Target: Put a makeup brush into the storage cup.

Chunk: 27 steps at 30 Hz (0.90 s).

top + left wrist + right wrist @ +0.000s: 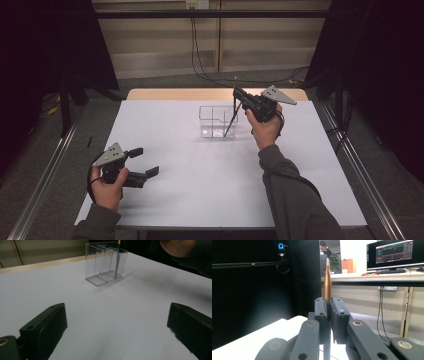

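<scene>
Nearly done, the right gripper (239, 100) fingers clenched on a pen (232, 117) whose tip sits in the clear holder (210, 120) on the table (200, 170), release remaining; left gripper (145, 162) fingers spread, idle.

Bare table (200, 190) all round; clear organizer (214, 121) alone stands mid-table.

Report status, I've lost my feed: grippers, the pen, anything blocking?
Right gripper shut on pen, its lower end in the clear organizer. Left gripper open, holding nothing, low over the table. Nothing in the way.
</scene>
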Tool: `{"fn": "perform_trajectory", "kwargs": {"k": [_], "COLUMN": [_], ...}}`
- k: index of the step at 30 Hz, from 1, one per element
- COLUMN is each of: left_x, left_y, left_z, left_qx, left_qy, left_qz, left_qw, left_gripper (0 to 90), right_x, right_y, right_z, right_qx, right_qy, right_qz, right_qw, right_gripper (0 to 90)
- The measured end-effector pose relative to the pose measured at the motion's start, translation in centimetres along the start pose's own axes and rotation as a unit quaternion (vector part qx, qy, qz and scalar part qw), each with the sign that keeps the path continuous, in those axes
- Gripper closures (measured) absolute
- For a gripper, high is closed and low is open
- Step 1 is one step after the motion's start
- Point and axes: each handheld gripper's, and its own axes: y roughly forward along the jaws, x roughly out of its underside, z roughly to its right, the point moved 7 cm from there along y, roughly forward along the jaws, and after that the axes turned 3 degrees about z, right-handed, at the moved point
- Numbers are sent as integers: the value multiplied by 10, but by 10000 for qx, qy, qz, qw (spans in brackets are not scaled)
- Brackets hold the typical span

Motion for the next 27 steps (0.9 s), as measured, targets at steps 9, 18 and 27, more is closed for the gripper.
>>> {"fn": "perform_trajectory", "kwargs": {"k": [9,18,27], "left_x": [0,-1,0], "left_y": [-1,0,1], "left_z": [0,0,0], "left_qx": [-12,-7,1], "left_qy": [18,14,-6], "left_qz": [1,1,-7], "left_qw": [10000,10000,10000], "left_gripper": [24,25,25], "right_x": [2,6,11], "right_y": [0,-1,-6], "right_z": [0,-2,3], "right_qx": [-7,-52,-3], "right_qy": [-17,-15,1], "right_qz": [-6,-38,-62], "right_qw": [10000,10000,10000], "right_gripper": [841,842,841]}}
